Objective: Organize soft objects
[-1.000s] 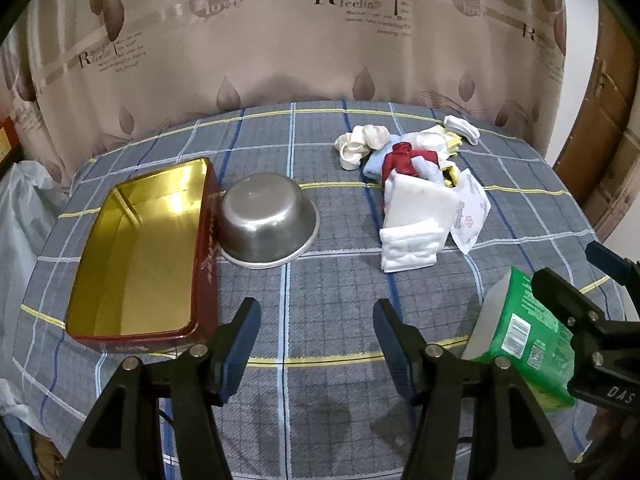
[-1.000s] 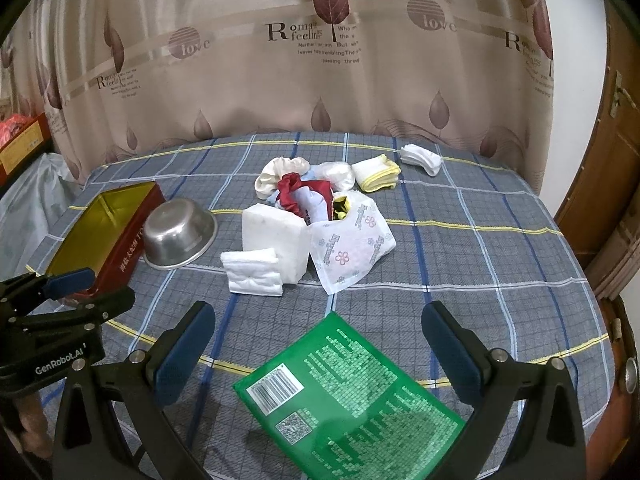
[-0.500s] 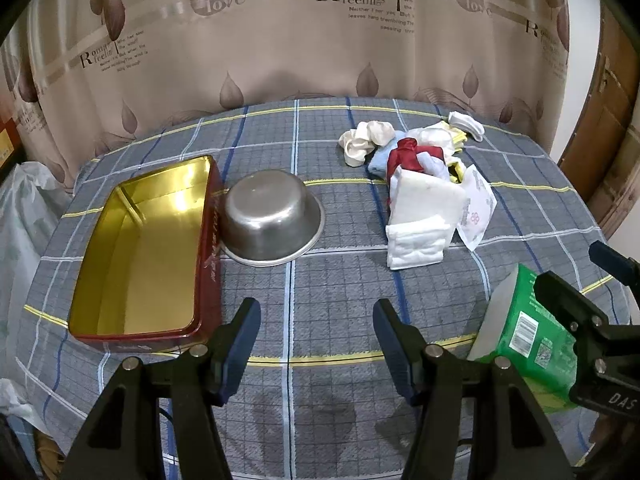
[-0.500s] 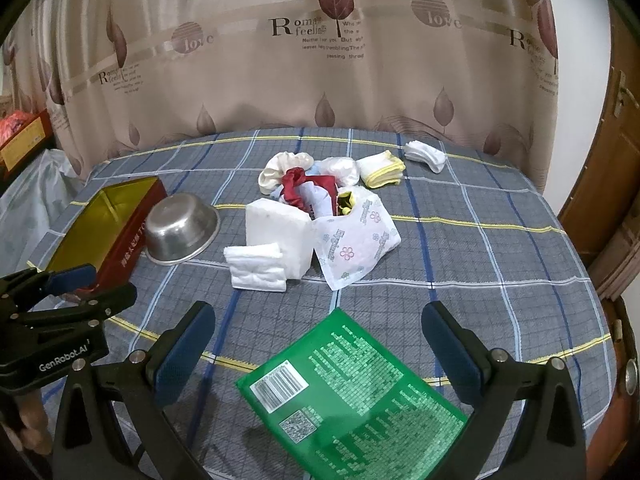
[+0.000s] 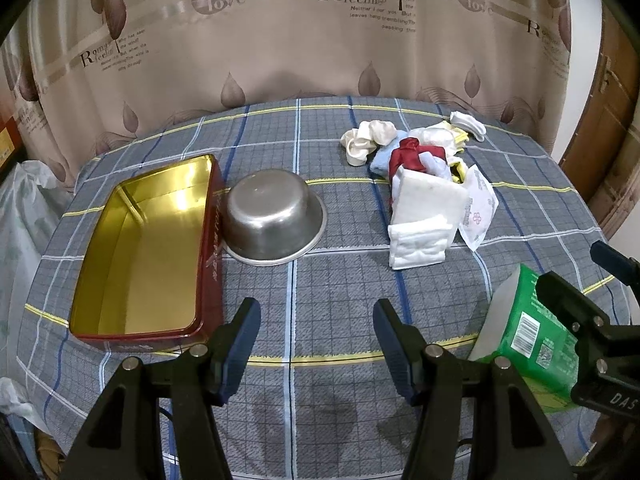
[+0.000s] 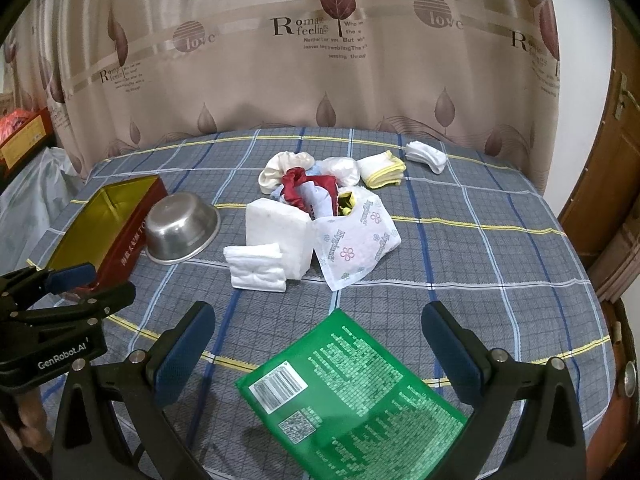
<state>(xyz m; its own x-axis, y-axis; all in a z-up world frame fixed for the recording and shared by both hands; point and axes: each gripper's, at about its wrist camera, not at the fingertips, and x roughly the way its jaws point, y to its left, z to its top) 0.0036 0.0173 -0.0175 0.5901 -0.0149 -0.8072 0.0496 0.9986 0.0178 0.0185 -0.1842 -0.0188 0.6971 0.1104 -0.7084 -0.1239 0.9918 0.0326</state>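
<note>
A heap of soft things lies right of the middle of the checked cloth: a folded white pad (image 5: 418,242) in front, a thicker white pad stack (image 6: 278,232), a floral tissue packet (image 6: 352,240), a red cloth (image 5: 408,156), cream socks (image 5: 366,140), a yellow-edged cloth (image 6: 382,168) and a white sock (image 6: 426,156). A green wipes pack (image 6: 352,392) rests on the cloth between the wide jaws of my right gripper (image 6: 318,340), which is open and does not touch it. My left gripper (image 5: 316,340) hangs open over bare cloth with nothing in it.
A red tin with a gold inside (image 5: 140,260) stands open at the left, and a steel bowl (image 5: 272,220) lies upside down against its right side. A leaf-printed curtain (image 5: 320,40) hangs behind the table. A wooden door (image 6: 600,160) is at the right.
</note>
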